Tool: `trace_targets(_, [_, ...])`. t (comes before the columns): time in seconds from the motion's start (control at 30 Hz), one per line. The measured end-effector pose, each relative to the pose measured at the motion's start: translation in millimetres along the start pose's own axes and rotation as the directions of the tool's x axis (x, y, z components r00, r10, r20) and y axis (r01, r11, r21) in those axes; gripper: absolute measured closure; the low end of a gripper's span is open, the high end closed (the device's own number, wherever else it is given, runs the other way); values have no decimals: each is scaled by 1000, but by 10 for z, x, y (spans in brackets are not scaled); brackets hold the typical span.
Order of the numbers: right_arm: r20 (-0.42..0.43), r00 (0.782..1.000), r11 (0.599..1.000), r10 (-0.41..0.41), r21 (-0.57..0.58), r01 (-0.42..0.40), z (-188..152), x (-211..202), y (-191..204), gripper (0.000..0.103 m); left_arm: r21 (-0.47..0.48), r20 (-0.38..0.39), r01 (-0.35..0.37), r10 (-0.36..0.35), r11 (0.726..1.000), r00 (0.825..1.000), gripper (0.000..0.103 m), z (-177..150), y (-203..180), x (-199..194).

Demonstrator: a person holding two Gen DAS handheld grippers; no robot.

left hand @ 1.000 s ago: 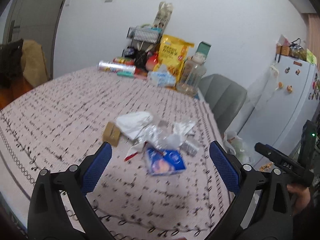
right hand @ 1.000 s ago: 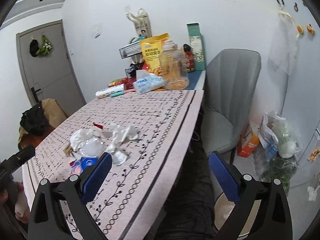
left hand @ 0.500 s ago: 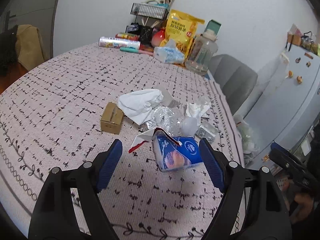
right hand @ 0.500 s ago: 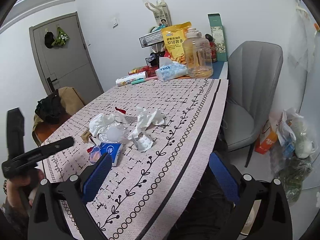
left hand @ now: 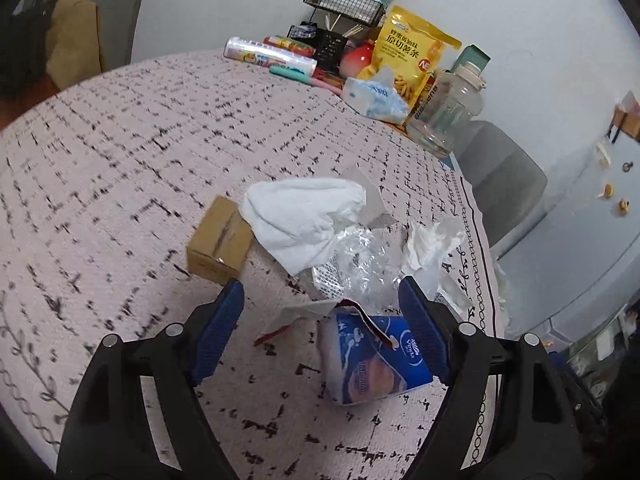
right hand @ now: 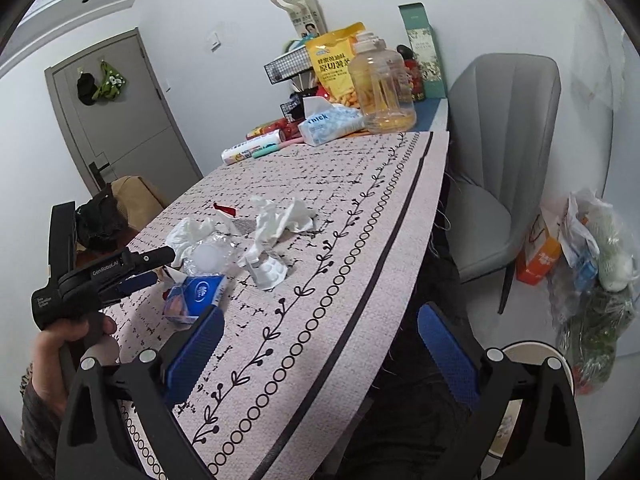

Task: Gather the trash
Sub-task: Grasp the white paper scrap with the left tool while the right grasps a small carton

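A pile of trash lies on the pink patterned tablecloth (left hand: 120, 160). A torn blue tissue packet (left hand: 372, 360) lies nearest, also in the right wrist view (right hand: 196, 294). Behind it are crumpled clear plastic (left hand: 364, 264), white tissue (left hand: 308, 212), another crumpled tissue (left hand: 430, 244) and a small cardboard box (left hand: 220, 242). My left gripper (left hand: 320, 324) is open, just above the table, its fingers either side of the blue packet; it also shows in the right wrist view (right hand: 136, 276). My right gripper (right hand: 320, 356) is open and empty above the table's right edge.
Groceries stand at the table's far end: a yellow snack bag (left hand: 412, 52), a clear jug (left hand: 448, 112), a tissue pack (left hand: 376, 98), a wire rack (left hand: 344, 2). A grey chair (right hand: 504, 140), plastic bags (right hand: 592, 264) and a white bin (right hand: 524, 392) are on the right.
My left gripper has moved forward and down to the trash pile; its fingers now flank the blue packet. My right gripper has shifted slightly, still open over the table's edge.
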State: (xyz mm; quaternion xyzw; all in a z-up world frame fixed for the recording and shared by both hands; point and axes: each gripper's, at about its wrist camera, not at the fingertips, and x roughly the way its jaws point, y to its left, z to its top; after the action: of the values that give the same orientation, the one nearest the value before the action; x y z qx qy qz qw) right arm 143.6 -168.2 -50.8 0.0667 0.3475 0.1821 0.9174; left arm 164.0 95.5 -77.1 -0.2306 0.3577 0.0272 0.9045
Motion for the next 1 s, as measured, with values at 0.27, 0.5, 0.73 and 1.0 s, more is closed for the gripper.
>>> trace_targets(0.27, [-33,999,998,19,-65,-21,70,218,179,11,-62,-39,43,-46,997,998,70,-82,104,81])
trace_targets(0.5, [-84,995,986,50,-157,-62,189,521,425,20,-77,48,32,-29,996,998,71,-69,224,-235])
trace_targets(0.73, [-126,991,968,51,-237,-80,275,795,591,26,-94,93,7,2,996,996,71,-88,355,-471])
trace_targets(1.0, [-171,985,945,6,-320,-61,341,1075,700,35,-124,122,-15,30,992,992,71,-177,482,-618])
